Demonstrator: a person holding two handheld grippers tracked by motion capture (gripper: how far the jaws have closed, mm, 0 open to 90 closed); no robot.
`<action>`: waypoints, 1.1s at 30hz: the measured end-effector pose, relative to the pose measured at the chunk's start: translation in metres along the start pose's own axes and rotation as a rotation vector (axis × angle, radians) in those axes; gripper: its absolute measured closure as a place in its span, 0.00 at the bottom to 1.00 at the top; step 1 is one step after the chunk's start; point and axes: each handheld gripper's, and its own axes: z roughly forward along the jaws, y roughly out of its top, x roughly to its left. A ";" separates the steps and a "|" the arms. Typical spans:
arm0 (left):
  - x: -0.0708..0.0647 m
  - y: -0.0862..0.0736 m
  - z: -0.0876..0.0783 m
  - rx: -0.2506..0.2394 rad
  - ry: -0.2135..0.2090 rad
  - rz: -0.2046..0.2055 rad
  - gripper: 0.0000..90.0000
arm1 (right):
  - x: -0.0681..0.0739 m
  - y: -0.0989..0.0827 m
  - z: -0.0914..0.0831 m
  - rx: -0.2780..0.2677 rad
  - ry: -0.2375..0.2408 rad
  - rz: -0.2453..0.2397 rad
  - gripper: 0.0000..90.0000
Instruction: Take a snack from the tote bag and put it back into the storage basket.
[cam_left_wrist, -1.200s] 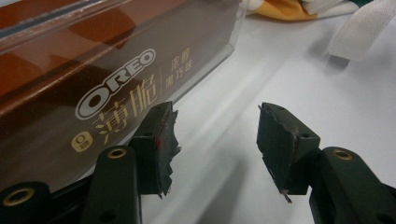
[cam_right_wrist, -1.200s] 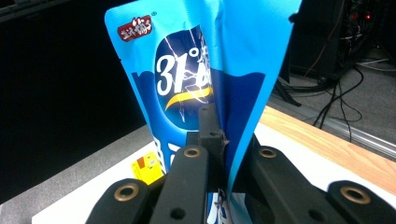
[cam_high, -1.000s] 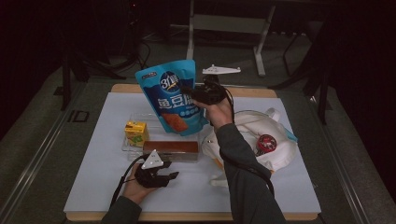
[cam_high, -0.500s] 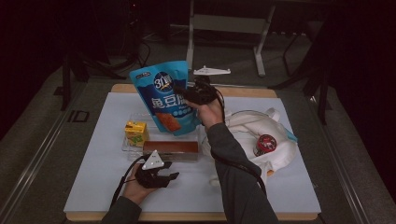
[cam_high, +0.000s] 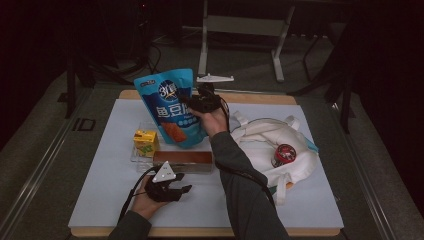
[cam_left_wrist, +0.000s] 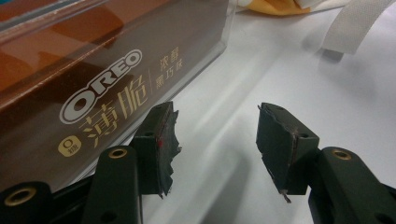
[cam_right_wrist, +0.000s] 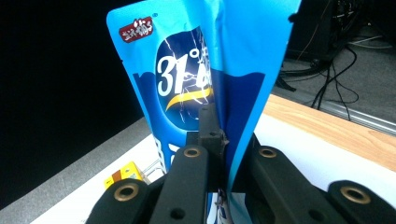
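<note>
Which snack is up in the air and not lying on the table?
The big blue snack bag: the right gripper pinches its edge and holds it upright. The brown Oreo box and the little yellow carton rest on the table.

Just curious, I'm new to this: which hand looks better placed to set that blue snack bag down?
The right: its claw is already clamped on the blue snack bag. The left claw stands open by the Oreo box.
</note>
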 end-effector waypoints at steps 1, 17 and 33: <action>0.000 0.000 0.000 0.000 0.001 0.000 0.52 | 0.000 0.000 0.002 -0.001 0.000 0.003 0.98; -0.002 0.000 0.000 0.001 0.007 0.013 0.52 | -0.001 -0.022 0.016 -0.012 0.030 0.012 0.98; -0.004 0.001 0.002 0.016 0.025 0.032 0.52 | -0.003 -0.055 -0.015 -0.020 -0.009 -0.123 0.97</action>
